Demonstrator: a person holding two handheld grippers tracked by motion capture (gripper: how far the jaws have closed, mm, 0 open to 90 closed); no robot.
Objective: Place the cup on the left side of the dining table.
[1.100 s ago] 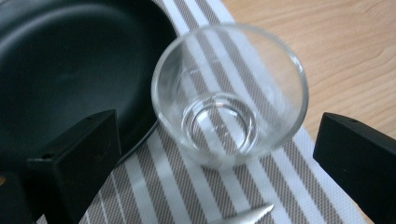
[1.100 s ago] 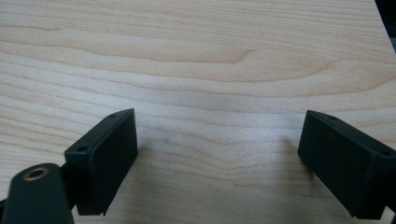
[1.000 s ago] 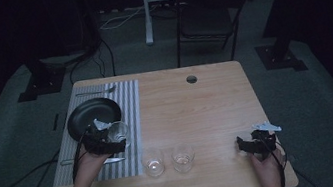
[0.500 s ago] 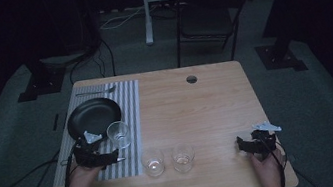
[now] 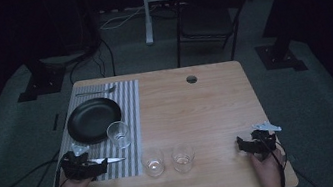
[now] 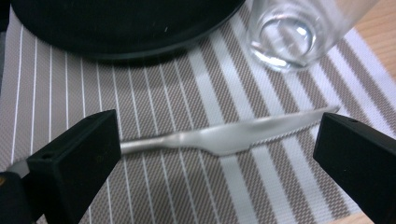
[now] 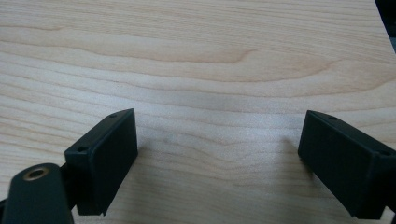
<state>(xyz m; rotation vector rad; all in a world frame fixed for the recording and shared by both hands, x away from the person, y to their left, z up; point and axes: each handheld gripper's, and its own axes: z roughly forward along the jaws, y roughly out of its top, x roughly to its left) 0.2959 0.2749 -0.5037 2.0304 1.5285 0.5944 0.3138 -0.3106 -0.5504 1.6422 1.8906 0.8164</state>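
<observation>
A silver table knife [image 6: 224, 137] lies flat on the striped placemat [image 6: 154, 93], blade toward the right. My left gripper [image 6: 217, 140] is open, one jaw on each side of the knife, whose handle runs under the left jaw. In the high view the left gripper [image 5: 77, 166] sits at the mat's near left corner, with the knife [image 5: 108, 160] pointing out from it. A black plate [image 5: 93, 119] and an empty glass [image 5: 119, 134] stand just beyond. My right gripper [image 5: 256, 142] rests open over bare wood [image 7: 210, 70] near the table's front right, holding nothing.
Two more empty glasses [image 5: 153, 161] [image 5: 183, 157] stand side by side on the wood right of the placemat. A fork [image 5: 96, 91] lies at the mat's far edge. The table has a cable hole [image 5: 191, 79] near its back edge. A chair [image 5: 205, 14] stands behind.
My left gripper has drawn back from beside the glass toward the near left corner of the mat. The knife now lies between its open jaws. The right gripper has not moved.
</observation>
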